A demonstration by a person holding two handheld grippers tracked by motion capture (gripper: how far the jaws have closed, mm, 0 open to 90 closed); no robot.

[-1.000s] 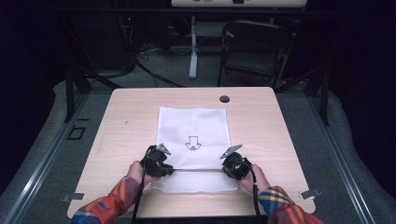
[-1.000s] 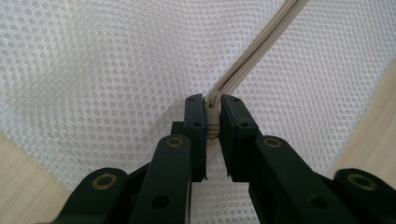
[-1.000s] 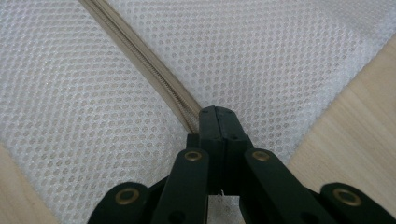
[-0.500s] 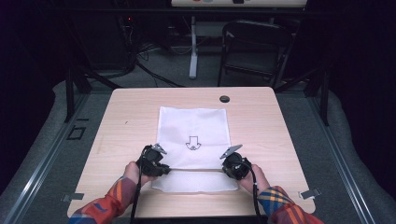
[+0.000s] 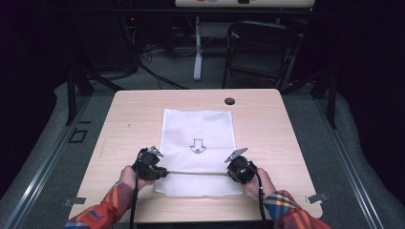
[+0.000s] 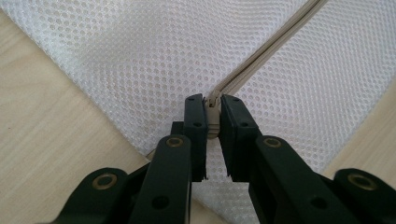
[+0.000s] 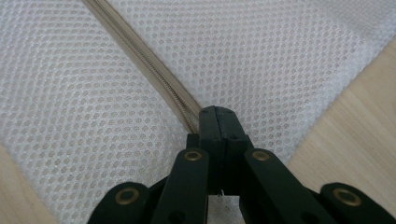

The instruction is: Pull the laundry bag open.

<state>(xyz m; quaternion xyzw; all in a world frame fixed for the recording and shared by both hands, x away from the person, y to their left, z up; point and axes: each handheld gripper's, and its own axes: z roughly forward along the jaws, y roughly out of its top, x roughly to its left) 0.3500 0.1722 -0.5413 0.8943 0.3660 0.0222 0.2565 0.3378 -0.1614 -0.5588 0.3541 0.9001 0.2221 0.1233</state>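
A white mesh bag (image 5: 198, 133) with a black arrow print (image 5: 196, 146) lies flat in the middle of the wooden table (image 5: 129, 119). A beige zipper (image 5: 196, 172) runs across the bag near its front edge. My left gripper (image 5: 161, 172) is at the zipper's left end, shut on the zipper slider (image 6: 213, 116), which sits pinched between the jaws of the left gripper (image 6: 213, 108). My right gripper (image 5: 230, 172) is at the zipper's right end. In the right gripper view the right gripper (image 7: 215, 114) is shut on the zipper tape (image 7: 154, 79).
A small black round grommet (image 5: 229, 101) sits near the table's far edge. Metal clips (image 5: 74, 201) (image 5: 317, 198) mark the front corners. A folding chair (image 5: 260, 47) and a stand base (image 5: 197, 71) are on the floor beyond the table.
My left gripper has slid a little to the left along the zipper line. The right gripper has held its place.
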